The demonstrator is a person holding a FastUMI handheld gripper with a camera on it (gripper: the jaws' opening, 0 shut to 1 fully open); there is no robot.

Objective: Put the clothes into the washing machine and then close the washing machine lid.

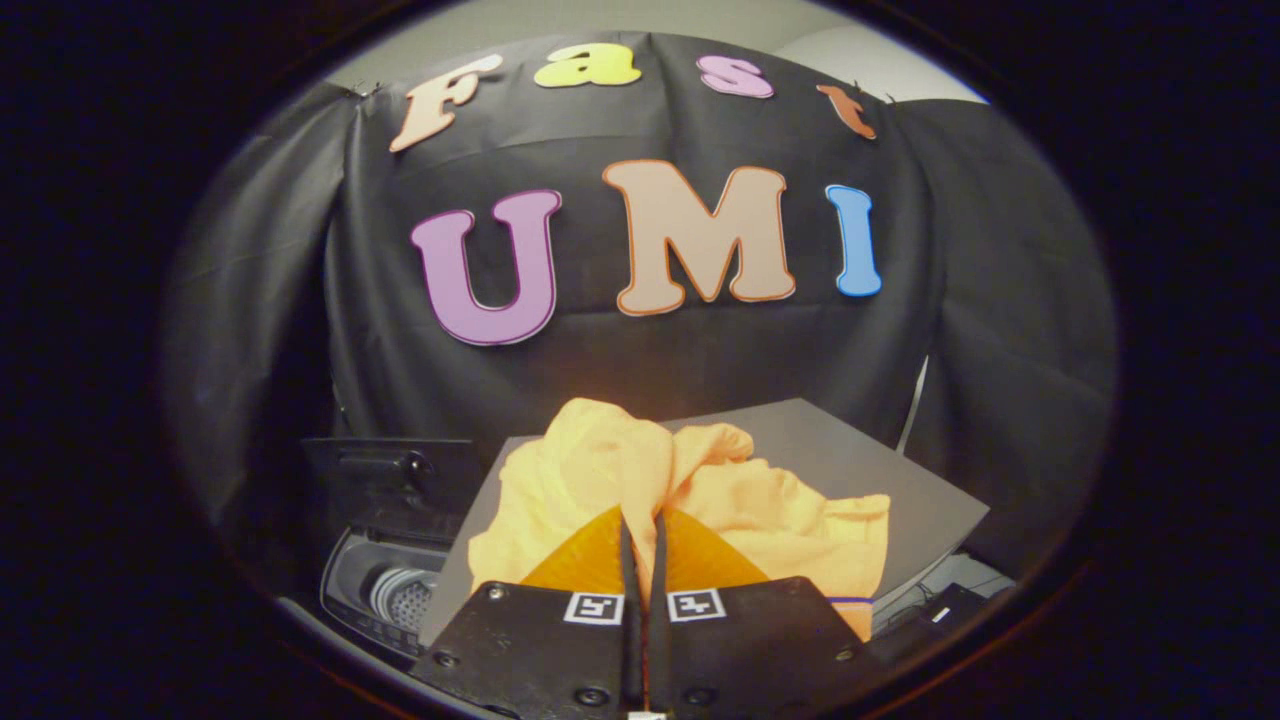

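Gripper view: gripper [640, 530] pressed nearly together, pinching a fold of the crumpled orange cloth garment [690, 500], lifted clear and bunched just ahead of and around the fingertips. Behind the garment, a flat grey board [880, 470], tilted. Down to the left of the fingers, the dark top-loading washing machine [385, 590], lid [390, 485] raised, perforated drum visible and seemingly empty. Judged early-to-middle: garment grasped, not yet in the drum; carrying across, dropping in and shutting the lid all remain.
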